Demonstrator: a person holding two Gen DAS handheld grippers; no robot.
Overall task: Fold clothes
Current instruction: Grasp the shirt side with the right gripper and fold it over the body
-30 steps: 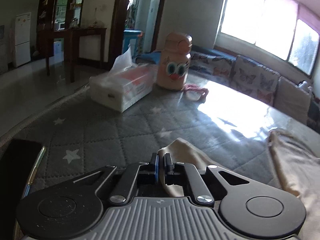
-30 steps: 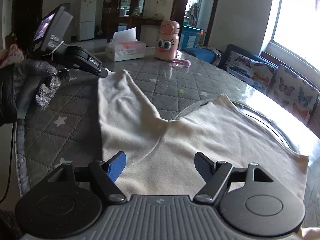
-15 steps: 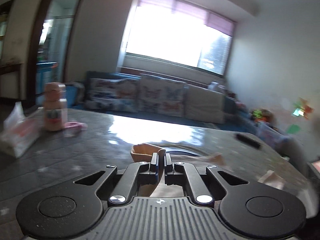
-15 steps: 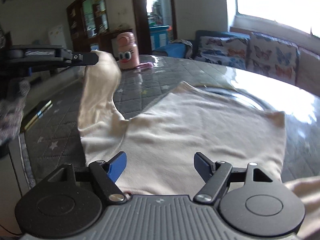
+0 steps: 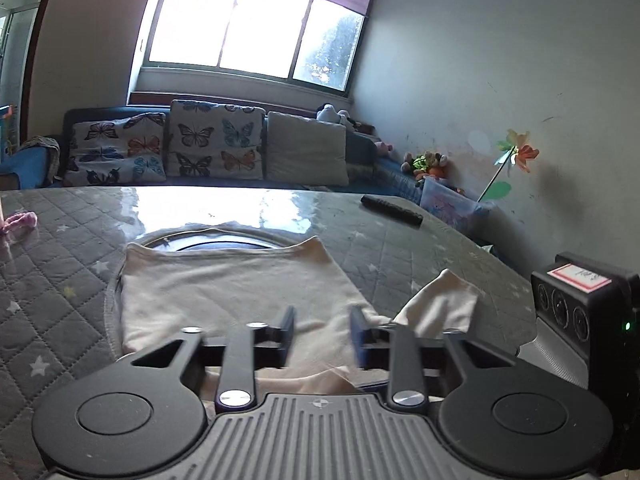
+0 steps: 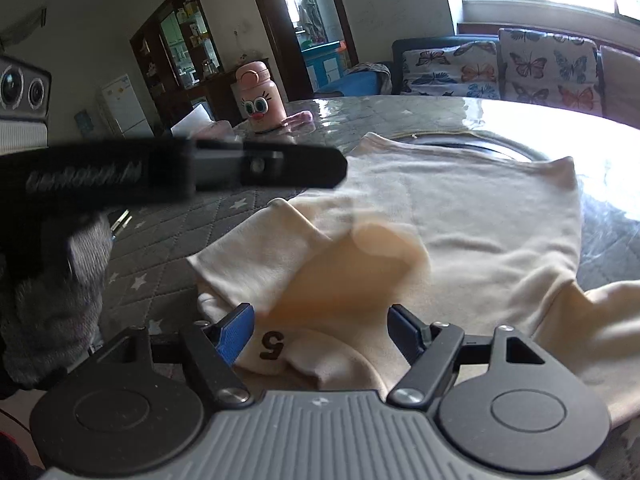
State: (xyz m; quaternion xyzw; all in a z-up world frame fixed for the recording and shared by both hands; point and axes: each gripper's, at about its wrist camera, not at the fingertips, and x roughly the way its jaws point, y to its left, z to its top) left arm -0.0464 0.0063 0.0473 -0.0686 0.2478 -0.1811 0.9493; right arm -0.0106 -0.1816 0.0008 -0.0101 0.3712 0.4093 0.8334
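garment: cream top [image 6: 460, 216] flat on quilted grey table [image 5: 48, 280], one sleeve [image 6: 256, 256] folded in over the body
left gripper [image 5: 322, 334]: jaws opening, nothing pinched, cloth lies under the gap
right gripper [image 6: 320, 334]: jaws wide apart, nothing held, over the near hem with the "5" tag [image 6: 272, 346]
edges: far hem near a round glass inset [image 5: 208, 242]
free room: bare table left of the top; remote [image 5: 392, 209] far right; pink bottle [image 6: 260, 98] far back

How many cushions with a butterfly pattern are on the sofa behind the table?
2 in the left wrist view: one cushion at the left, a taller cushion beside it. The next cushion rightward is plain. Others may be hidden.
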